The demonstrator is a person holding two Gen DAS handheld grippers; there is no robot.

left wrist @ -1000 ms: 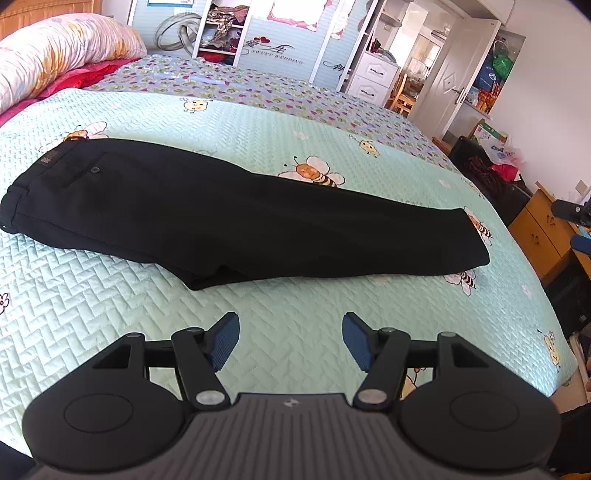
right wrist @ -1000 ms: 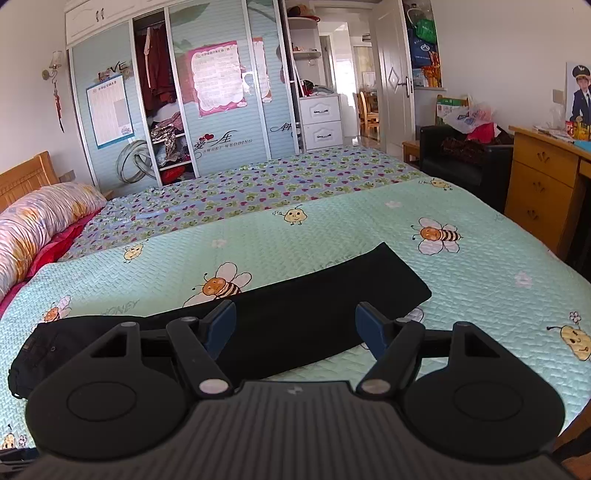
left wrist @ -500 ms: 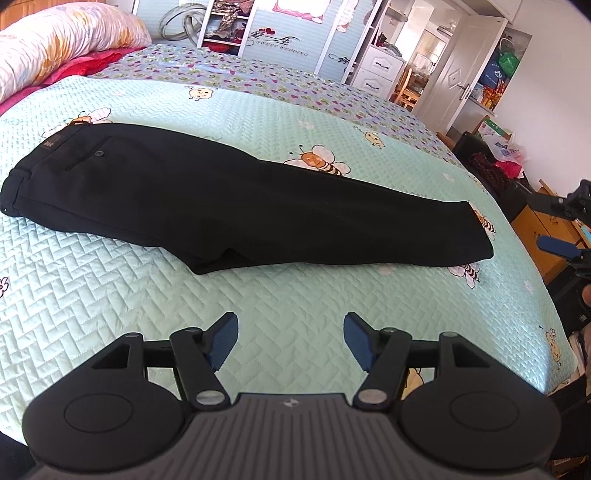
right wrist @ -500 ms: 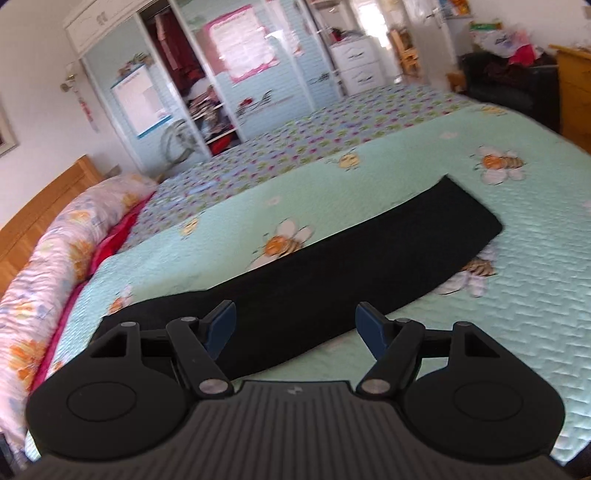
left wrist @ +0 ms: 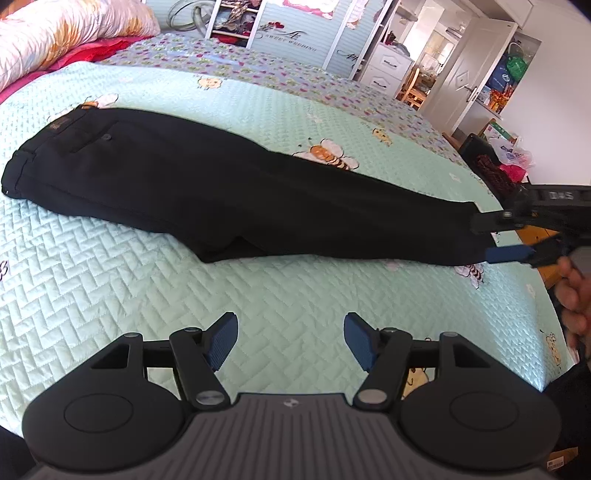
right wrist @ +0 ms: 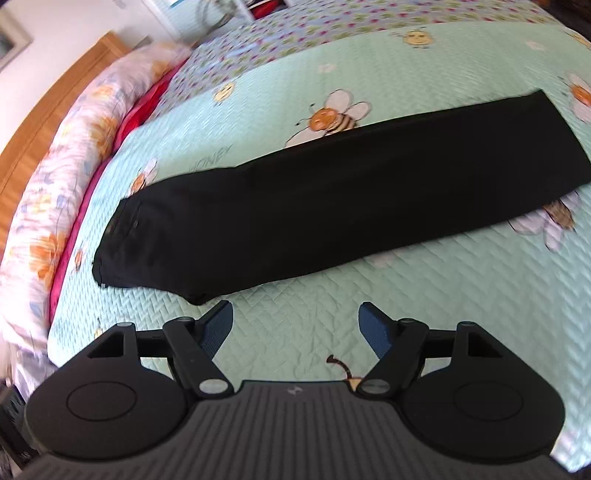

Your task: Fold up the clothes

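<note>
Black trousers [left wrist: 236, 199] lie flat along the bed [left wrist: 110, 295], one leg on the other. Our left gripper [left wrist: 290, 339] and right gripper [right wrist: 295, 325] both hover with fingers apart, holding nothing. For a lengthwise fold we should pinch both layers at the hem.

A sunlit bedroom: a bed [left wrist: 110, 280] spread with a mint quilted cover printed with cartoon bees, floral pillows [left wrist: 70, 29] piled near a wooden headboard [right wrist: 48, 122]. Behind it stand pale blue wardrobe doors [left wrist: 295, 33], a white drawer unit [left wrist: 388, 72] and an open white door [left wrist: 469, 74].
</note>
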